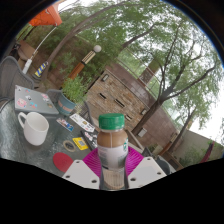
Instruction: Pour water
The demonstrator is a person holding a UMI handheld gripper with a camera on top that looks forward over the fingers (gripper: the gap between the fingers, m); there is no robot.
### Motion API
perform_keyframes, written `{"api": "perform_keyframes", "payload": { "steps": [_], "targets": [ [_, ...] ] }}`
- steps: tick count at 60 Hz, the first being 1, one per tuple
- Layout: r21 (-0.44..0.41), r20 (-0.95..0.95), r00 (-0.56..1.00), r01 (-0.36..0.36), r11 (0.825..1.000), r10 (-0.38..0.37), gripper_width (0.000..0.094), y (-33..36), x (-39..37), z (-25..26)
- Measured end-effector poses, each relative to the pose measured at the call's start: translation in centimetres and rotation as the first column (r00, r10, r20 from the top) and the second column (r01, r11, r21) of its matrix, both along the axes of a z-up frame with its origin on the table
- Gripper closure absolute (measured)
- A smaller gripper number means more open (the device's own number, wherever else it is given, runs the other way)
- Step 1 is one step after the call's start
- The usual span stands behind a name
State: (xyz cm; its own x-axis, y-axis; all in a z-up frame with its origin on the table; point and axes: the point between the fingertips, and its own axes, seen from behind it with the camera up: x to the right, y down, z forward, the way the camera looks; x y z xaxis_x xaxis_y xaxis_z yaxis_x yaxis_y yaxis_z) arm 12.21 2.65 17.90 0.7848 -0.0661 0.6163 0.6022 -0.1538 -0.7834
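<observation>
A bottle [112, 148] with a green cap, a white label and brownish contents stands upright between my fingers, lifted above the table. Both magenta pads [93, 159] press on its sides, so my gripper [112, 165] is shut on it. A white mug [36, 127] stands on the glass table [20, 140] to the left, beyond the fingers. The view is tilted, so the table slopes down to the left.
A potted green plant [73, 90] stands at the far side of the table. Small coloured items, red [72, 145] and yellow [63, 161], lie near the mug. A brick building [125, 95], trees and chairs are beyond.
</observation>
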Motion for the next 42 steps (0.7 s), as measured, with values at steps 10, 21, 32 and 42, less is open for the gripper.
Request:
{"api": "perform_keyframes", "payload": {
  "steps": [10,21,32,42],
  "targets": [
    [-0.072,0.584,0.809,-0.042,0.997,0.076,0.0663,4.4,-7.3,0.8],
    [-0.148,0.924,0.355,-0.021,0.989,0.145,0.0662,7.2,-11.5,-0.7],
    [-0.112,0.992,0.047,-0.017,0.994,0.113,0.0656,6.9,-12.3,-0.3],
    [-0.157,0.987,-0.049,-0.026,0.987,0.155,0.0654,7.5,-12.3,-0.5]
  ]
}}
